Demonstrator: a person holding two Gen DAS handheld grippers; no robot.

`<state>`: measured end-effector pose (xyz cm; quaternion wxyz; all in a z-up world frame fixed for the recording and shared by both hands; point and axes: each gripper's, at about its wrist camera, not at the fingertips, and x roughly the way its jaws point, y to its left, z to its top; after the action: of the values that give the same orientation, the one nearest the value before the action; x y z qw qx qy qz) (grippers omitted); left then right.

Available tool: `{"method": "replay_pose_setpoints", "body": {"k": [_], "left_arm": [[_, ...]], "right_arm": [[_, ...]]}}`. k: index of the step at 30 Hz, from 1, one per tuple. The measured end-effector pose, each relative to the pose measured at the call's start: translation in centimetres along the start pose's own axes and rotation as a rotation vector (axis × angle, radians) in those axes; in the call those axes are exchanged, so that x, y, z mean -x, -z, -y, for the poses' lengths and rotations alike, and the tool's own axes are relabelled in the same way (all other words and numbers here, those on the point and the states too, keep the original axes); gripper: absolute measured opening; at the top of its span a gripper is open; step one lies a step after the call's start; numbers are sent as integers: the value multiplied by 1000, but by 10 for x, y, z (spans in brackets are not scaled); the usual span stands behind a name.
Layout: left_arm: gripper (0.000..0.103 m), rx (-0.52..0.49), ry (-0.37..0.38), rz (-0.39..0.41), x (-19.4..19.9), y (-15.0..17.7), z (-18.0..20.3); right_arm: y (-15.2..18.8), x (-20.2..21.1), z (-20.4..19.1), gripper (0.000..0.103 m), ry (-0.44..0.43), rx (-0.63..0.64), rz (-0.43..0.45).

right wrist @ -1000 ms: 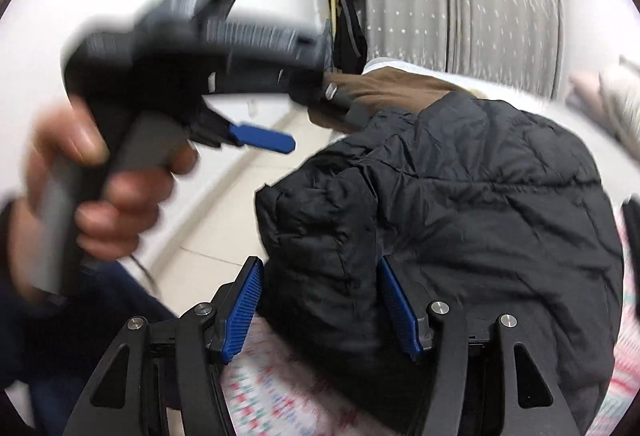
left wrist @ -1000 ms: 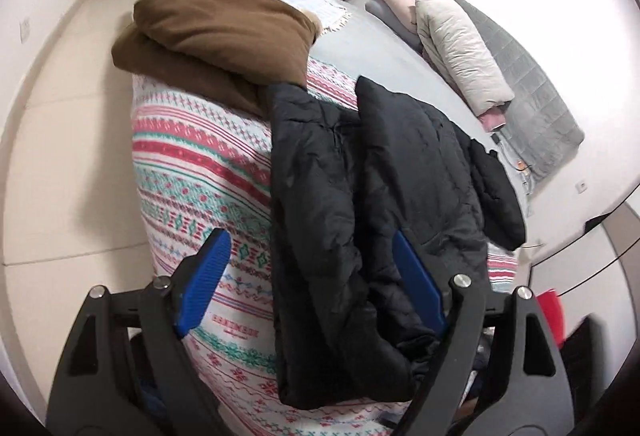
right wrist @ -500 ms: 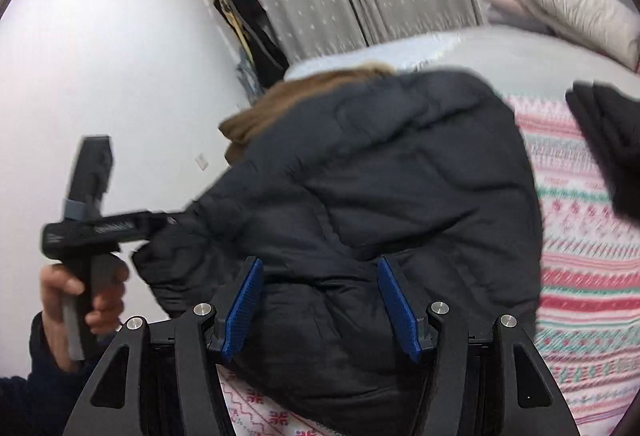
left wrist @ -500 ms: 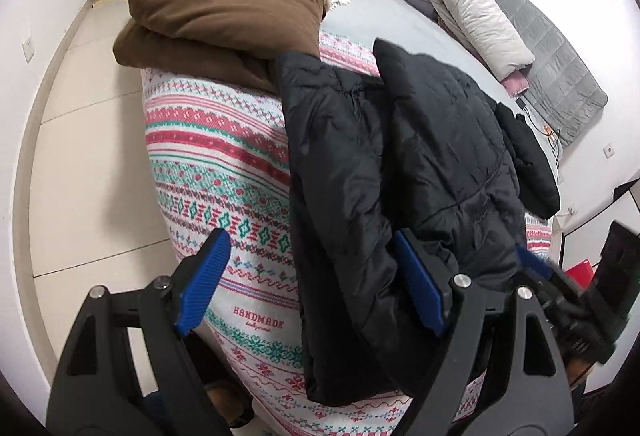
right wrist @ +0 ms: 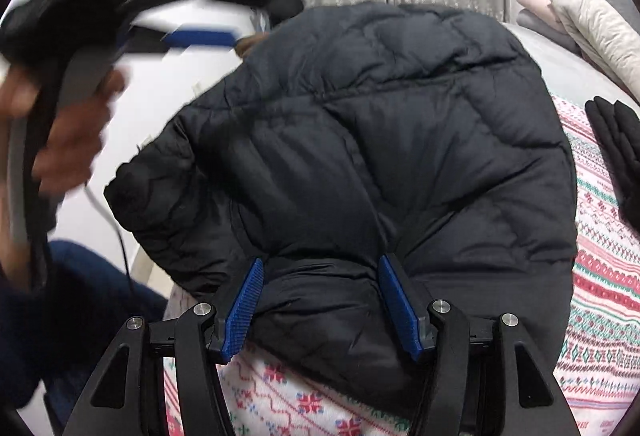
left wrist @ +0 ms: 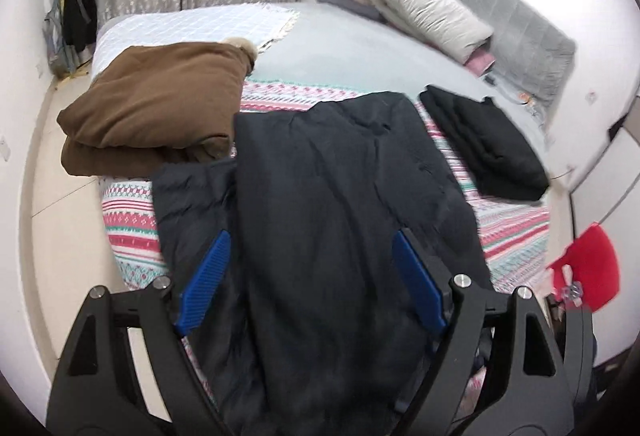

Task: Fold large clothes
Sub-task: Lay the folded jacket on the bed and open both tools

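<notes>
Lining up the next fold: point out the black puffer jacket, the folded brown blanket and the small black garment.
black puffer jacket (left wrist: 340,196): left wrist view, middle of its top panel.
folded brown blanket (left wrist: 156,104): left wrist view, top layer.
small black garment (left wrist: 484,144): left wrist view, its centre.
</notes>
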<state>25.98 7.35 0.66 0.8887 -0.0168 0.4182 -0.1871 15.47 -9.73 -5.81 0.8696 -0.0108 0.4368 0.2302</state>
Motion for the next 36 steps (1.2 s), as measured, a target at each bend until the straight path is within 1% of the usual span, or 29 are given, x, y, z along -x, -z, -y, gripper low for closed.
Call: {"method": "replay_pose_setpoints", "body": {"k": [1, 2, 3, 4, 5, 6, 7, 9, 11, 12, 13, 15, 16, 18, 20, 21, 26, 27, 31, 36], "left_arm": [[83, 5, -11, -16, -7, -3, 0], [83, 14, -40, -40, -17, -5, -1], [84, 17, -110, -61, -33, -6, -4], [85, 11, -147, -78, -42, -3, -6], [86, 11, -159, -96, -50, 0, -9], [89, 21, -164, -105, -55, 3, -12], [91, 29, -173, -104, -55, 5, -16], [95, 22, -212, -78, -53, 8, -19], [96, 8, -250, -58, -53, 11, -17], [96, 2, -258, -57, -53, 12, -17], [96, -3, -264, -55, -54, 14, -17], [96, -1, -265, -52, -55, 17, -18], [96, 4, -263, -53, -54, 18, -17], [96, 5, -258, -60, -57, 18, -18], [96, 7, -256, -63, -58, 17, -19], [96, 7, -256, -65, -59, 17, -19], [96, -4, -262, -69, -60, 18, -17], [96, -3, -261, -69, -60, 18, -18], [96, 7, -251, -77, -63, 18, -21], [96, 8, -252, -75, -67, 20, -22]], "right_arm": [[3, -2, -1, 62, 5, 8, -8], [5, -5, -2, 62, 10, 16, -15], [6, -7, -1, 61, 8, 12, -19], [6, -9, 2, 61, -2, 1, -21], [6, -12, 4, 61, -14, -9, -22], [5, -12, 8, 61, -27, -17, -23], [5, -12, 11, 61, -37, -21, -23], [3, -9, 13, 61, -47, -6, -22], [-3, -3, 18, 61, -70, -5, -21], [-9, 3, 22, 61, -94, -20, -21], [-13, 7, 27, 61, -117, -39, -17], [-28, 23, 45, 61, -146, -85, 28], [-32, 28, 51, 61, -141, -95, 42], [-57, 40, 75, 61, -90, -116, 84], [-80, 40, 93, 61, -57, -131, 88], [-89, 37, 101, 61, -59, -144, 78], [-147, -13, 152, 61, -58, -223, -28], [-145, -21, 146, 61, -63, -230, -36], [-167, -54, 164, 61, -93, -254, -69], [-174, -86, 179, 61, -13, -264, -98]]}}
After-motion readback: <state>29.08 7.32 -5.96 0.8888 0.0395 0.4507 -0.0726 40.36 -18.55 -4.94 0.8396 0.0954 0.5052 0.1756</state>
